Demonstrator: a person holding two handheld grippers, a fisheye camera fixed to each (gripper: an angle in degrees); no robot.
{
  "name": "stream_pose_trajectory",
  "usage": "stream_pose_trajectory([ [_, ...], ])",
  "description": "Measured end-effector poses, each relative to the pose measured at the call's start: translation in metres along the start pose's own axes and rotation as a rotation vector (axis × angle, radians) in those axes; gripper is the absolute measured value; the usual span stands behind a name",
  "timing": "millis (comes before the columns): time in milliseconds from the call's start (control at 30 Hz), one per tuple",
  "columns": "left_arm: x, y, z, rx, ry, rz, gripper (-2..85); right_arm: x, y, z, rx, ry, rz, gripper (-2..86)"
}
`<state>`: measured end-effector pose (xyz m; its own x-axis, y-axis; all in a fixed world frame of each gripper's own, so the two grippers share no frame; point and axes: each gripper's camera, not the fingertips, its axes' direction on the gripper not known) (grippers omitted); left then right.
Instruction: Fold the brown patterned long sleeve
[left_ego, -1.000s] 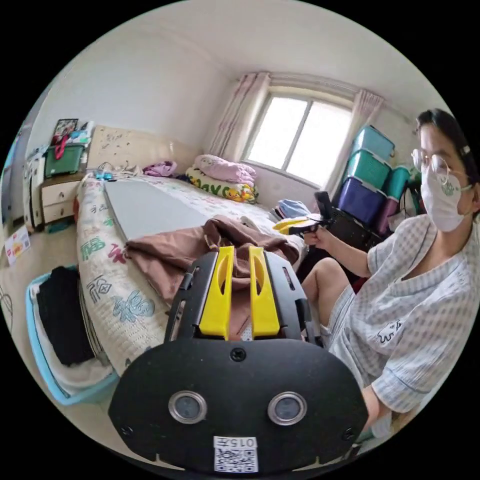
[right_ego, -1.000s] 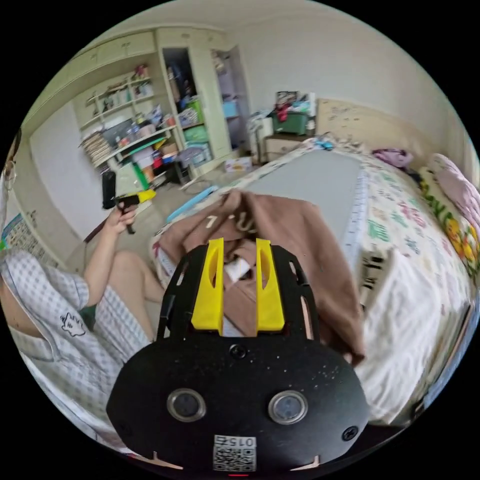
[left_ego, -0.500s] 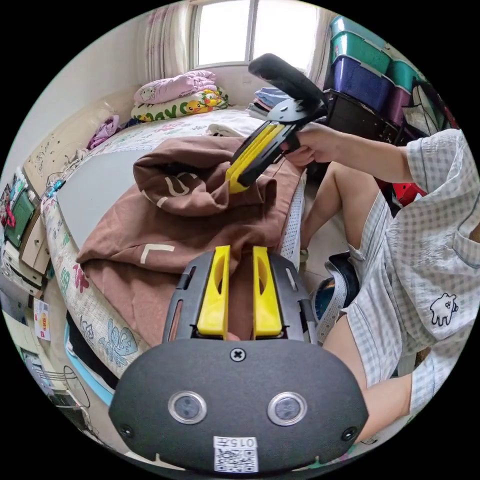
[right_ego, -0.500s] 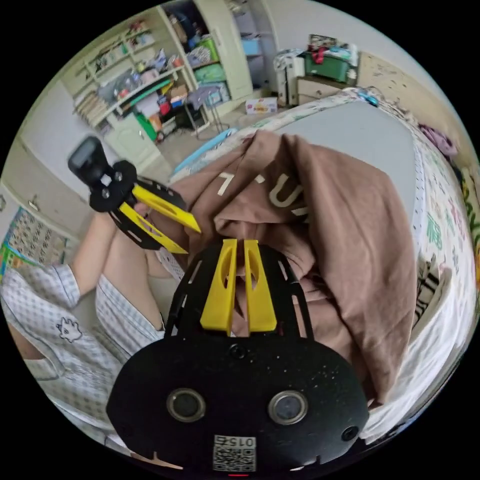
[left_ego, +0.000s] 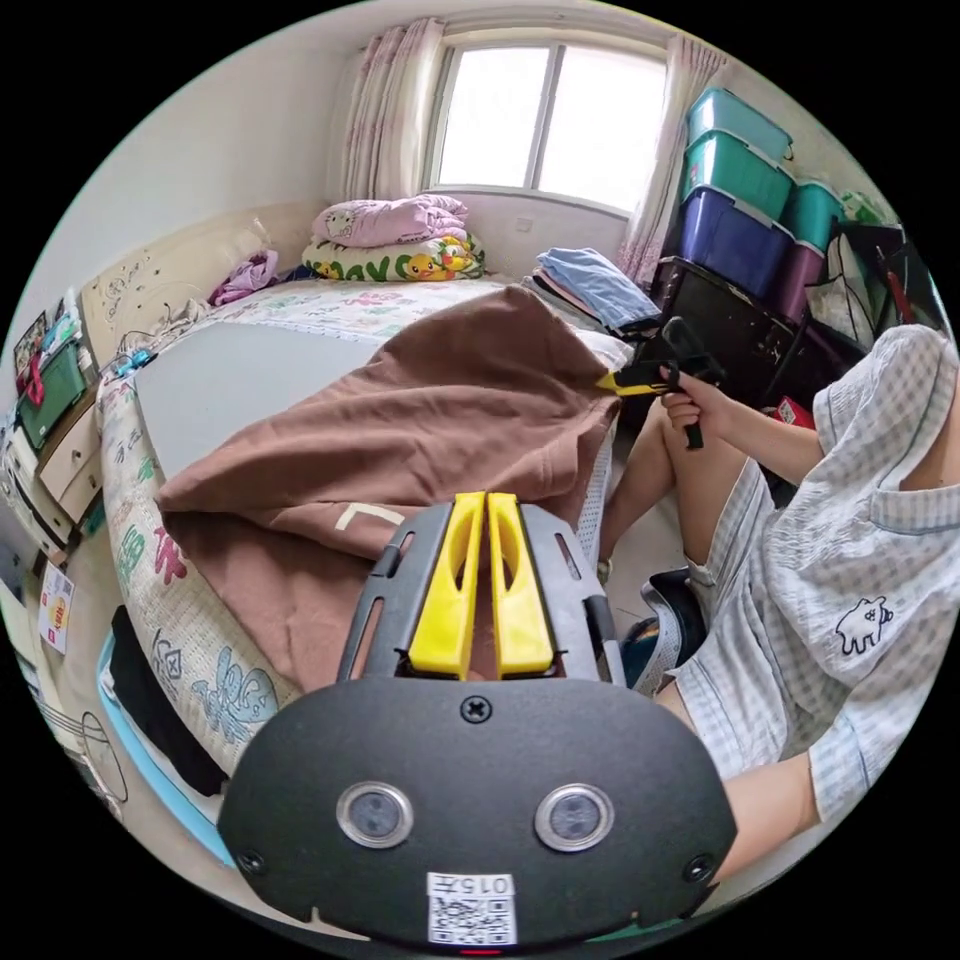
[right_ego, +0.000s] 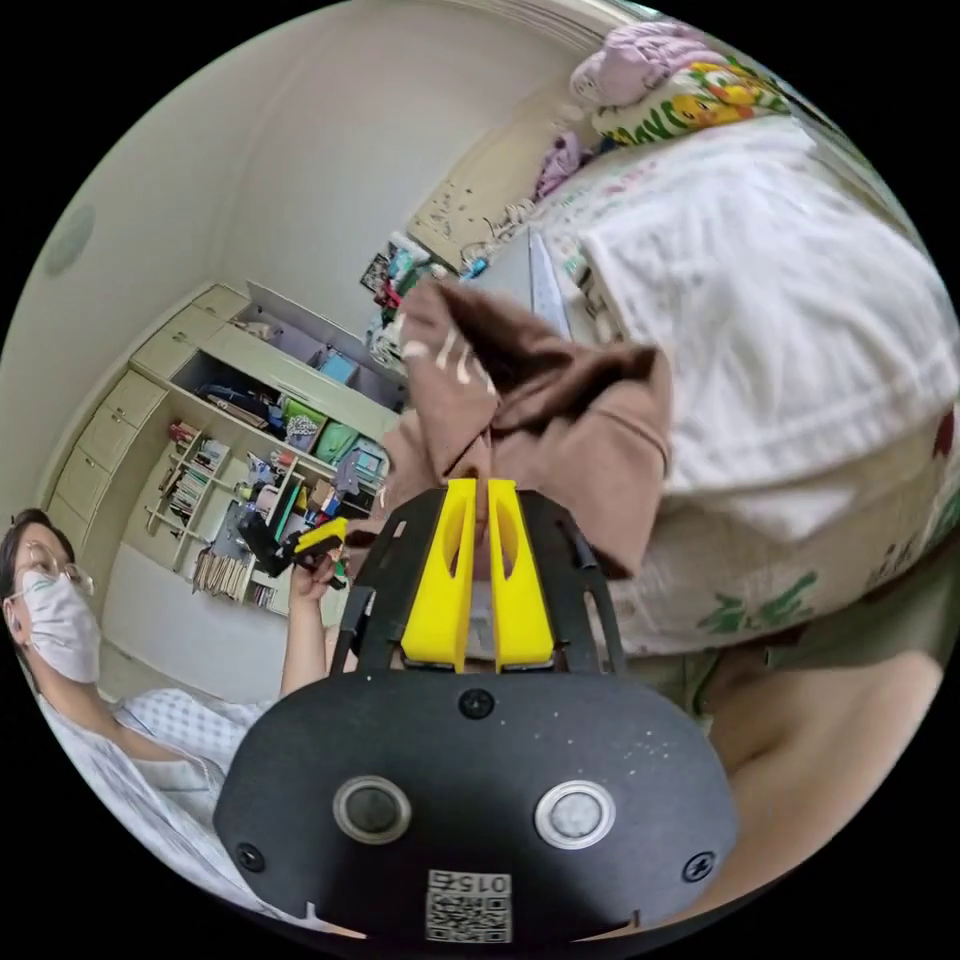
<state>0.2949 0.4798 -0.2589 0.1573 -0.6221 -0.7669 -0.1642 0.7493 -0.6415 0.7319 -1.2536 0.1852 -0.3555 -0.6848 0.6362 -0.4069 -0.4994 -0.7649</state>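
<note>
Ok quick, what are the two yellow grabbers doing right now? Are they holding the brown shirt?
Left gripper: closed, pinching the near edge of the brown shirt.
Right gripper: closed, gripping the shirt's edge, pulled out off the bed's side.

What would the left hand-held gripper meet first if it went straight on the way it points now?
The brown long sleeve: the left hand-held gripper already sits at its edge, jaws nearly together, so going on would likely push into the spread cloth.
</note>
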Motion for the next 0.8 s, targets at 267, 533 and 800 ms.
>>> stream_pose_trajectory([
  [267, -0.029, 0.005, -0.024, 0.025, 0.006, -0.051, -0.1, -0.017, -0.006, -0.016, 0.005, -0.026, -0.12, 0.8],
  [533, -0.107, -0.004, -0.111, 0.359, 0.022, -0.178, 0.0, -0.069, -0.081, -0.034, 0.013, -0.074, -0.366, 1.1],
  [800, -0.366, -0.179, -0.136, 0.614, -0.209, -0.691, 4.6, -0.171, -0.32, 0.046, 0.172, 0.312, -0.428, 5.7],
])
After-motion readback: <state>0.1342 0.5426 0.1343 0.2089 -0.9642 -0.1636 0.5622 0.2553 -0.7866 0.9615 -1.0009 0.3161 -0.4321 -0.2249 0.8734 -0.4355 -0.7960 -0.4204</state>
